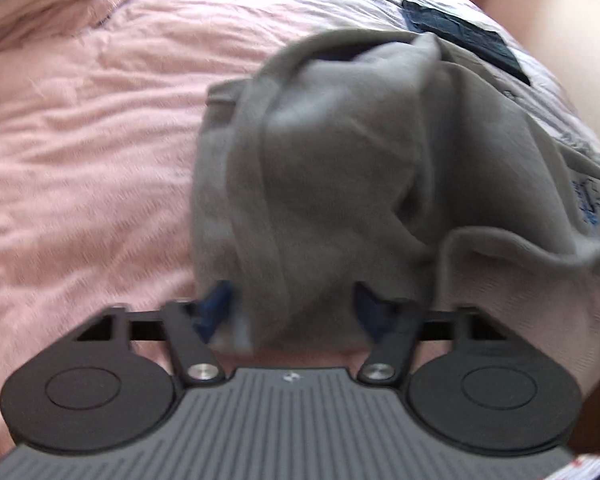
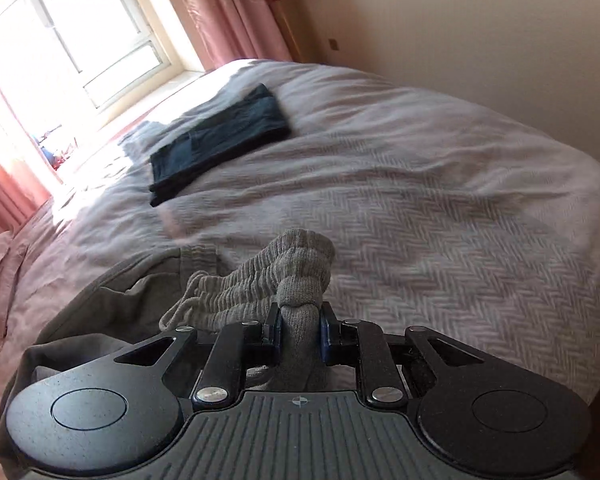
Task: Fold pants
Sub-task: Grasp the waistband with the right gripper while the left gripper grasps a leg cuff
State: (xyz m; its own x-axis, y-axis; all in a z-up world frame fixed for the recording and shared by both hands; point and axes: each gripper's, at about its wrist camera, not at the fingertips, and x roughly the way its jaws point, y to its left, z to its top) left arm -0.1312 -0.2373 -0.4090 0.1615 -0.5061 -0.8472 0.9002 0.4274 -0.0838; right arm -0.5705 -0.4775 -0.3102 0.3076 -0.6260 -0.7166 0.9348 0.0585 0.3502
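Grey sweatpants held up over a bed by two handheld grippers.

The grey sweatpants hang bunched above the bedspread, with part of the cloth trailing down onto it. The right gripper is clamped on the ribbed, elasticated waistband, its blue-padded fingers pressed tight against a thick fold of it; a drawstring loop dangles just to the left. The left gripper has its fingers set fairly wide with a thick wad of grey fabric filling the space between them, though the blur makes it impossible to tell whether they actually pinch it. Farther up the bed lie dark blue folded pants, well apart from the sweatpants. Beyond are a bright window and pink curtains.
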